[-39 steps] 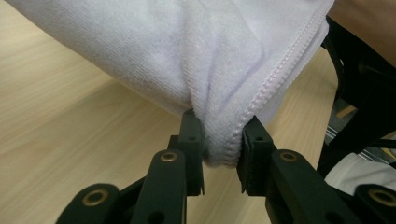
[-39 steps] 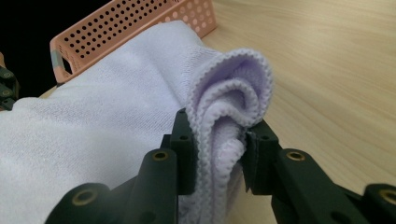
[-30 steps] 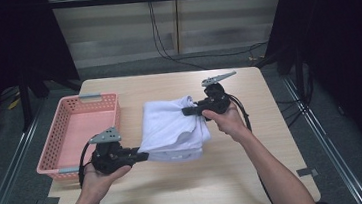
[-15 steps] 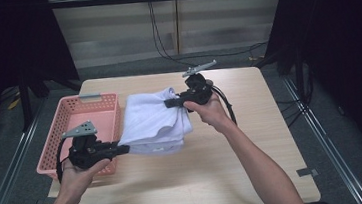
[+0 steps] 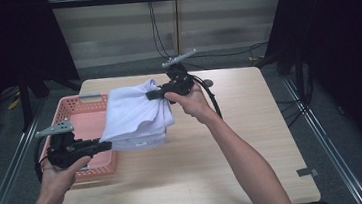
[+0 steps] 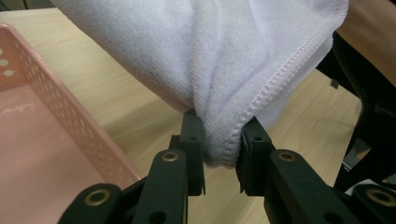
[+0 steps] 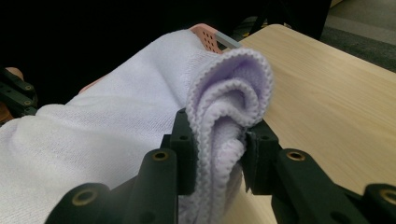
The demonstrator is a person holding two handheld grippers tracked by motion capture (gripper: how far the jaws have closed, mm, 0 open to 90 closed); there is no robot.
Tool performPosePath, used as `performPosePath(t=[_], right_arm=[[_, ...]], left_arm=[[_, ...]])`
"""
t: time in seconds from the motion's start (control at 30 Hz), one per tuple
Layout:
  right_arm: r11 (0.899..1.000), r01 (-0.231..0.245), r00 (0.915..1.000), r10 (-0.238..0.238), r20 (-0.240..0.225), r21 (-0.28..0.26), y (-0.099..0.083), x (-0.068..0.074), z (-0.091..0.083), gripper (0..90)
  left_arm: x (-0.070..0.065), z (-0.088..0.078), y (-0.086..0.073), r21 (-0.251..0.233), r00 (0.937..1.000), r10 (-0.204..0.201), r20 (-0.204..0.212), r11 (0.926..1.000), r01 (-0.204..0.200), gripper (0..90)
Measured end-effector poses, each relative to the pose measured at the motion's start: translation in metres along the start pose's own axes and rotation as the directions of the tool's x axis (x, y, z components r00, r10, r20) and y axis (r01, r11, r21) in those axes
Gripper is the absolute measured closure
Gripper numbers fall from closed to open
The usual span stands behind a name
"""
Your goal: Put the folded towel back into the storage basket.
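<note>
A folded white towel (image 5: 135,117) hangs in the air between both grippers, above the table's left half and the near edge of the pink basket (image 5: 80,111). My left gripper (image 5: 107,145) is shut on the towel's near lower corner; in the left gripper view the cloth (image 6: 219,70) bunches between the pads of that gripper (image 6: 220,140). Over the table's back centre, my right gripper (image 5: 151,95) is shut on the far upper corner, where the right gripper view has a rolled hem (image 7: 229,93) pinched in its own gripper (image 7: 218,135).
The pink perforated basket (image 6: 56,116) stands on the left part of the wooden table (image 5: 233,142), partly under the towel. Cables trail from both grippers. Dark floor and metal rails surround the table.
Both grippers have carried the towel up and leftward, from the table's middle to over the basket's edge. The grips have not altered.
</note>
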State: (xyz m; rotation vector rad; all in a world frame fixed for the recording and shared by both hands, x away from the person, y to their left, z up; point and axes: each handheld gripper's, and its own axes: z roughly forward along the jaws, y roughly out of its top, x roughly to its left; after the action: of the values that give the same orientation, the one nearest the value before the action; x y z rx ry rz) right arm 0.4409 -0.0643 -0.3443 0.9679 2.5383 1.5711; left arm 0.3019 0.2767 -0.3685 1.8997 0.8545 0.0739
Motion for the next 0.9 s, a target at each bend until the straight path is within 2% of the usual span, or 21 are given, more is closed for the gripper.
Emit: performPosePath(t=[0.33, 0.5, 0.6, 0.9], right_arm=[[1.000, 0.012, 0.9995, -0.012, -0.030, 0.008, 0.019, 0.012, 0.029, 69.6], [1.000, 0.017, 0.9990, -0.017, -0.042, 0.015, 0.026, 0.018, 0.045, 69.6], [1.000, 0.016, 0.9986, -0.016, -0.051, 0.016, 0.029, 0.020, 0.056, 69.6], [0.999, 0.013, 0.9977, -0.010, -0.067, 0.040, 0.042, 0.028, 0.090, 69.6]], left_arm=[[0.018, -0.029, -0.006, -0.016, 0.9982, -0.023, -0.055, 0.9996, 0.022, 75.4], [0.029, -0.043, -0.013, -0.035, 0.9966, -0.048, -0.068, 0.9983, 0.046, 75.4], [0.034, -0.049, -0.016, -0.034, 0.9955, -0.048, -0.081, 0.9984, 0.046, 75.3], [0.048, -0.070, -0.026, -0.059, 0.9882, -0.085, -0.128, 0.9952, 0.078, 75.3]])
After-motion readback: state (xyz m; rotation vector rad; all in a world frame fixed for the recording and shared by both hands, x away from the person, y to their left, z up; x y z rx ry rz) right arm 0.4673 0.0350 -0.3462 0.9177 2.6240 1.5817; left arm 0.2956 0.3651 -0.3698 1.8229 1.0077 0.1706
